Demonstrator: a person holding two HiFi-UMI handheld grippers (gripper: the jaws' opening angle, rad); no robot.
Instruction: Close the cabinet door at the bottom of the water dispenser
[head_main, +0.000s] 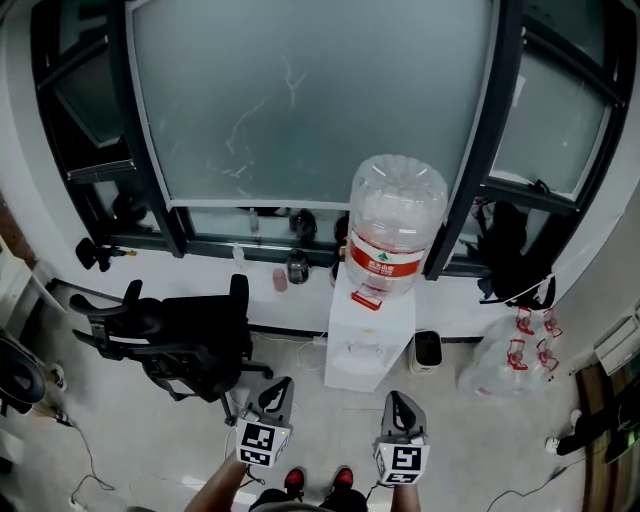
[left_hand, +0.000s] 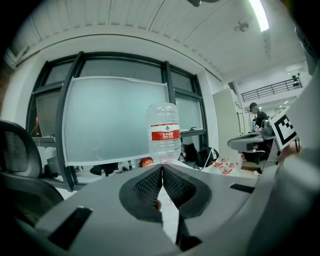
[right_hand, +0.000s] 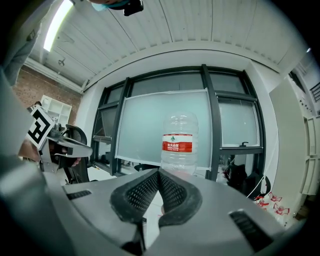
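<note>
- Frosted window panel (head_main: 310, 100): dark-framed, it fills the wall far ahead of both tongs, behind everything else.
- Black office chair (head_main: 190, 345): it stands on the floor ahead of the left tongs and out to their left side, well clear of them.
- Water dispenser (head_main: 368, 340): a white body against the wall below the window. It is straight ahead, in line with the gap between the two tongs, and neither touches it.
- Water bottle (head_main: 395, 225): clear with a red label, standing neck-down on top of the dispenser. In each gripper view it rises just above the jaw tips, dead ahead.
- Cabinet door (head_main: 352, 378): it is on the dispenser's lower front, the part nearest the tongs, ahead of them and between them. From the steep head view it looks flat with the white front, but I cannot tell whether it is fully latched.
- Plastic bags with red print (head_main: 515, 355): on the floor ahead of the right tongs and off to their right.
- Small black bin (head_main: 427, 348): just beside the dispenser's right side, ahead of the right tongs.
- Left tongs (head_main: 277, 385): jaws pressed together, tip to tip, with nothing between them.
- Right tongs (head_main: 400, 398): jaws likewise pressed together and empty, level with the left pair.
</note>
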